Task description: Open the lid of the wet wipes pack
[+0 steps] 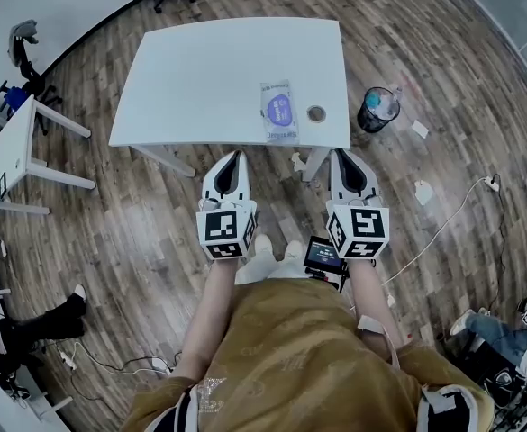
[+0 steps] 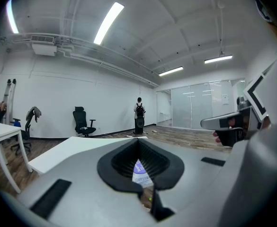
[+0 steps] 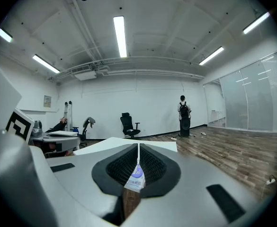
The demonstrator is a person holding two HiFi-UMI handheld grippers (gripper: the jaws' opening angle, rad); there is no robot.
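Wood floor (image 1: 110,214) all round.

White table (image 1: 200,70) ahead of the person; bare but for two small things near its front edge.

Step in hand, as I judge it: the approach; nothing touched yet, and no raised flap to be seen on the pack.

Left gripper (image 1: 236,158) and right gripper (image 1: 341,157) are held side by side, over the floor and short of the table's front edge; both point toward the table.
- Left gripper view: jaws meet at the tips; only the hollow between the ribbed pads stays clear; nothing clamped.
- Right gripper view: the same; tips come together in a thin seam; nothing between them.
- Both are closed up and empty; the pack shows through each hollow only because it lies well beyond.

Wet wipes pack (image 1: 278,112) lies flat on the table, close to the front edge; it sits between the lines of the two grippers and well apart from both.

Small round fitting (image 1: 315,113) sits just to the right of the pack; not touching.

Purple oval patch (image 1: 279,109) at the pack's middle is likely the lid; too small to tell which side hinges.

Next move, by my reckoning:
- both grippers reach forward, and the jaws must part first;
- one pins the pack, while the other catches the lid's free edge and lifts;
- the soft pack may slide or rise with the lid if left unpinned.
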